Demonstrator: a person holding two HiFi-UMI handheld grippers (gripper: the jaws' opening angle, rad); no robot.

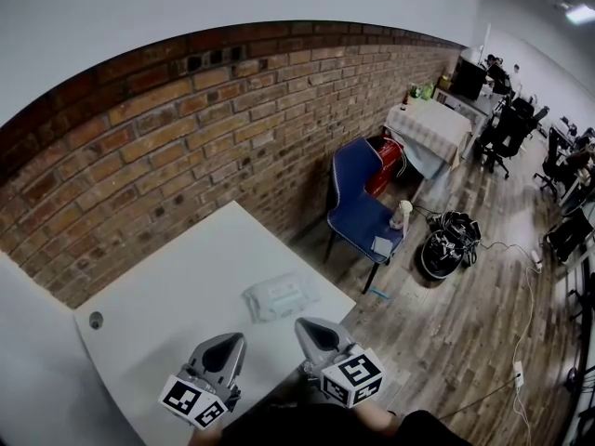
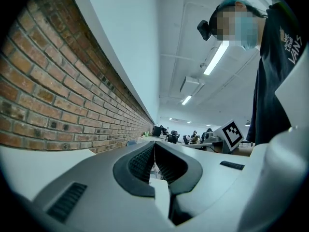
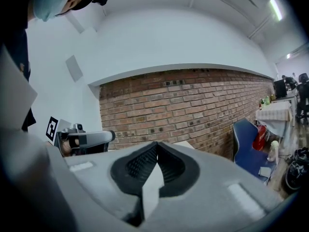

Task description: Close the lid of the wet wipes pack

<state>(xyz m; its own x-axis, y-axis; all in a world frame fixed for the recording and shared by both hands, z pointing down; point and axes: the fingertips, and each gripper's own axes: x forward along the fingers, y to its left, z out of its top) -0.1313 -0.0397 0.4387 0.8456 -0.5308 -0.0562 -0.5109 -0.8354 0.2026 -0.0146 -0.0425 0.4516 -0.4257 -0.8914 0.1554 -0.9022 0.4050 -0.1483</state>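
While the wet wipes pack [image 1: 279,295] lies at my twelve o'clock, my left gripper [image 1: 228,342] stays out of it, clenched empty. Right gripper [image 1: 309,326] likewise.

Shirt [image 2: 276,81]: white word "VANS", running down the dark cloth; the smaller print beside it is too small to read.
Marker cubes [image 1: 353,377]: black-and-white squares only, no letters.
Wipes pack [image 1: 279,295]: print not readable.

Too small to tell whether closed or open: pale, crinkled plastic wet wipes pack [image 1: 279,296]. Cut off at seven o'clock: white rectangular counter [image 1: 158,286]. Tiny and indistinct at two o'clock: distant seated people [image 1: 497,68].
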